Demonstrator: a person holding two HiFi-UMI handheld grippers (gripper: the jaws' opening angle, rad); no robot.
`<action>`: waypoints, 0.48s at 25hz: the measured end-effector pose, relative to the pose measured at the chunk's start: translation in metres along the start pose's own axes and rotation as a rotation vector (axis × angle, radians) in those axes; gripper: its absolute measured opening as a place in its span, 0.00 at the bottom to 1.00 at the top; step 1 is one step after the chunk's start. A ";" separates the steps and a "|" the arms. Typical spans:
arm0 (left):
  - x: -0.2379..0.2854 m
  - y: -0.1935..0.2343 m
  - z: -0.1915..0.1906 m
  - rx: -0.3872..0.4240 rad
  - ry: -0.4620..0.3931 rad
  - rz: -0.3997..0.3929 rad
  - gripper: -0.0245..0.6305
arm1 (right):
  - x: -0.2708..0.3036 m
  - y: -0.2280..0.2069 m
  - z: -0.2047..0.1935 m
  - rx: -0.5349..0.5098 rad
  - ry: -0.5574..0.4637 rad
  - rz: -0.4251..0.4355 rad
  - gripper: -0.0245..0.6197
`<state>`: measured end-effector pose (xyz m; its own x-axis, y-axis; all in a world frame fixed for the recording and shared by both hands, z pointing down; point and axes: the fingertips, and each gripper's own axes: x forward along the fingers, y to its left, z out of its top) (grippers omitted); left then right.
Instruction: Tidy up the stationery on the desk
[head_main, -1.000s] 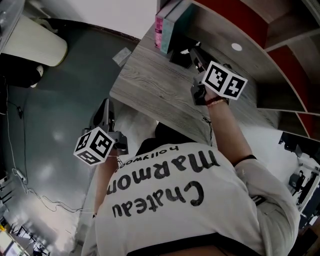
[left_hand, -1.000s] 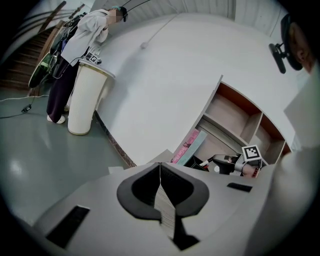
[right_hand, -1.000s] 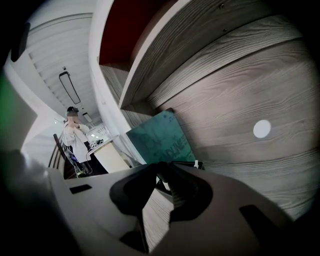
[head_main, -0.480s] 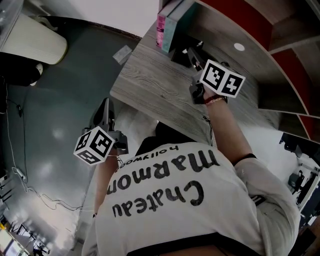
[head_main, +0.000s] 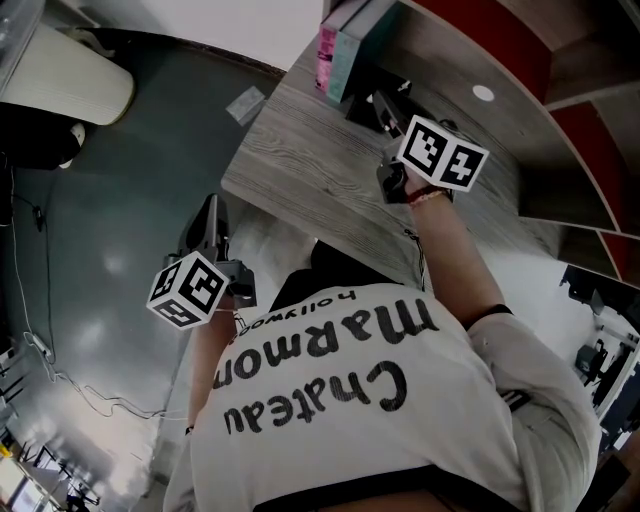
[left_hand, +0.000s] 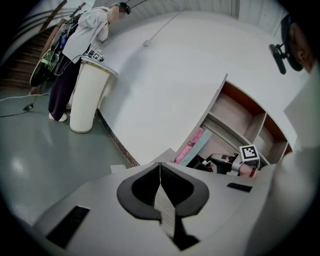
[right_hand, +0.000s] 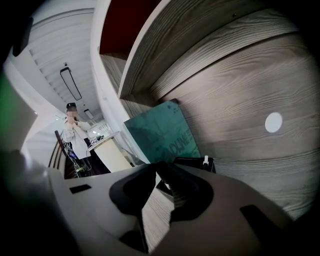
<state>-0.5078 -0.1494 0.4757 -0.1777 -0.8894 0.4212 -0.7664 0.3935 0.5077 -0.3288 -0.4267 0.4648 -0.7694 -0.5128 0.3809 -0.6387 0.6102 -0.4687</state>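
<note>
Jaws on the right gripper (head_main: 388, 100) have just been opening. In the head view it has hardly shifted over the last second and hovers at the back of the desk (head_main: 300, 170), its tips right at the black organiser (head_main: 362, 104) beside the teal book (head_main: 347, 52) and pink book (head_main: 326, 48). That reads to me as a drop-off just finished or a fresh pick being lined up; I can't say which. The left gripper (head_main: 208, 212) has stayed put, hanging off the desk's edge over the floor (head_main: 120, 250), out of the action. Over to the left gripper view: its two pads meet at the tip with nothing between them, and both books lean in the shelf (left_hand: 240, 115) opening far ahead. Now the right gripper view — fingers (right_hand: 150, 195) stand apart, only bare desk grain shows through the gap, nothing pinched. Just beyond the tips sits the organiser, tucked against the teal book under the shelf, and a white-capped pen (right_hand: 205, 161) pokes up from it. What else lies inside stays too dark to call.
</note>
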 end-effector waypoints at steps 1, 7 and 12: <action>0.000 0.000 0.000 0.000 0.000 -0.001 0.06 | 0.001 0.000 -0.001 0.001 0.002 0.000 0.18; 0.000 0.003 0.000 -0.002 -0.002 0.000 0.06 | 0.005 0.003 -0.009 -0.009 0.023 -0.001 0.18; -0.001 0.004 0.002 -0.001 0.001 -0.002 0.06 | 0.010 0.007 -0.009 -0.008 0.021 0.016 0.19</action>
<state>-0.5121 -0.1472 0.4762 -0.1756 -0.8899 0.4211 -0.7661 0.3921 0.5092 -0.3412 -0.4222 0.4730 -0.7792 -0.4906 0.3901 -0.6267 0.6227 -0.4685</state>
